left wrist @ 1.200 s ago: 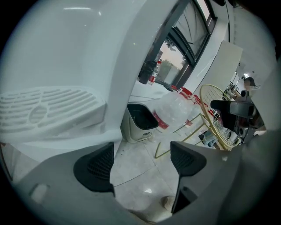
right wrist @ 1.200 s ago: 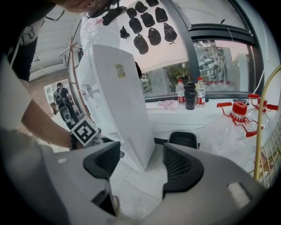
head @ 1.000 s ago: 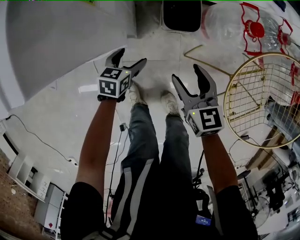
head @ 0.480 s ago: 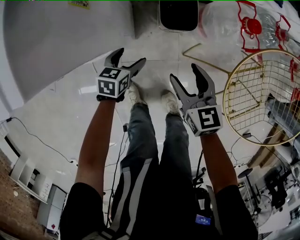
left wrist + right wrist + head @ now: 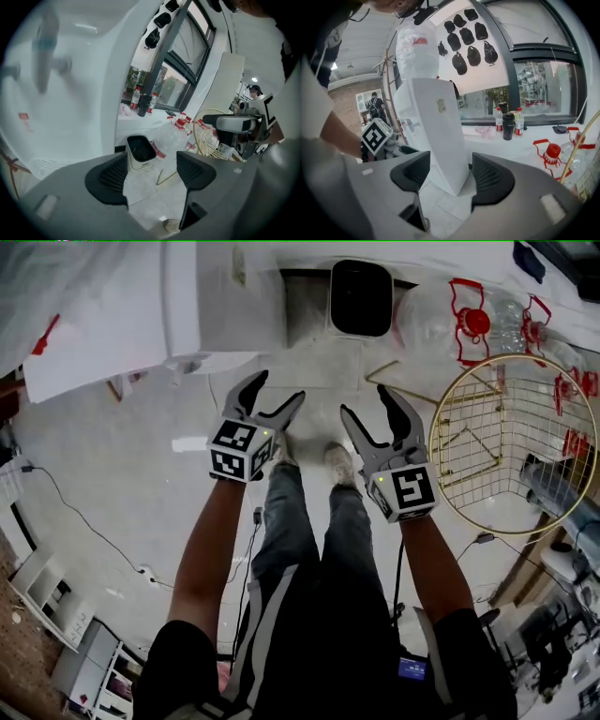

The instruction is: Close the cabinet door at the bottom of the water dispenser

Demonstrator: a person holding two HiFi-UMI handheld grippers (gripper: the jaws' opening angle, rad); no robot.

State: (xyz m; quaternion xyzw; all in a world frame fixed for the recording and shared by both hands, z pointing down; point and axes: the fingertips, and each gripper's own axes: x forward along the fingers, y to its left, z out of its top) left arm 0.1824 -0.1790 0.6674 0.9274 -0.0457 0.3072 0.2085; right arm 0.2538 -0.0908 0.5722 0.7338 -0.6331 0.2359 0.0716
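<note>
The white water dispenser stands at the upper left of the head view, its taps facing me. In the right gripper view the dispenser is a tall white tower with a bottle on top. Its bottom cabinet front looks flush; I make out no door standing ajar. My left gripper and right gripper hover side by side above my shoes, apart from the dispenser. Both are open, and their jaws have just been closing a little with nothing between them. The left gripper and the right gripper frame only floor tiles.
A white bin with a dark opening stands beside the dispenser. Large water bottles with red handles lie to its right. A round gold wire basket is at the right. A cable runs over the floor at the left.
Both grippers have risen and come closer together, and their jaws have narrowed slightly. My view has shifted, so the dispenser's front and taps now show.
</note>
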